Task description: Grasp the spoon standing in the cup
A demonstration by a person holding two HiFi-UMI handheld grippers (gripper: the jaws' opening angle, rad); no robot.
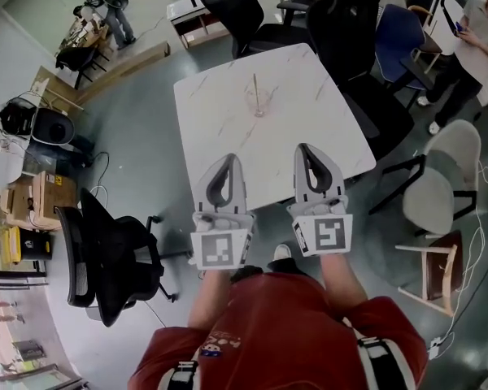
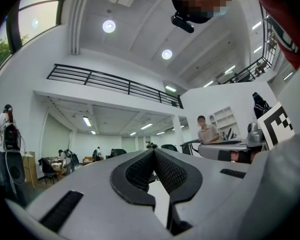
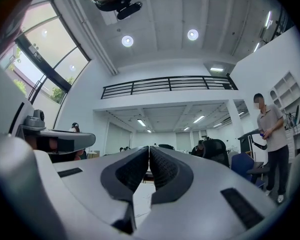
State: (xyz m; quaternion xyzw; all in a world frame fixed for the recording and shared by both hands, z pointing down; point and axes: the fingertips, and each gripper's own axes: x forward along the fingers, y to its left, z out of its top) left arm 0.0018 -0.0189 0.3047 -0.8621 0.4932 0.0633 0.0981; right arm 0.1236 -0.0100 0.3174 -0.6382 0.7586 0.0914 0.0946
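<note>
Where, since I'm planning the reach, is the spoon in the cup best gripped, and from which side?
Probably the spoon by its bare handle above the cup, coming from the near side: it stands almost upright, its lower end inside the cup.

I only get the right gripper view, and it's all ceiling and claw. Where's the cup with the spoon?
Observer: The cup sits around the middle of the white table, ahead of the right claw.
Operator: Is the spoon standing in it?
Observer: Yes, the spoon stands in the cup, handle poking up.
Operator: What's my other claw doing?
Observer: The left claw is shut and empty, beside the right one at the table's near edge.
</note>
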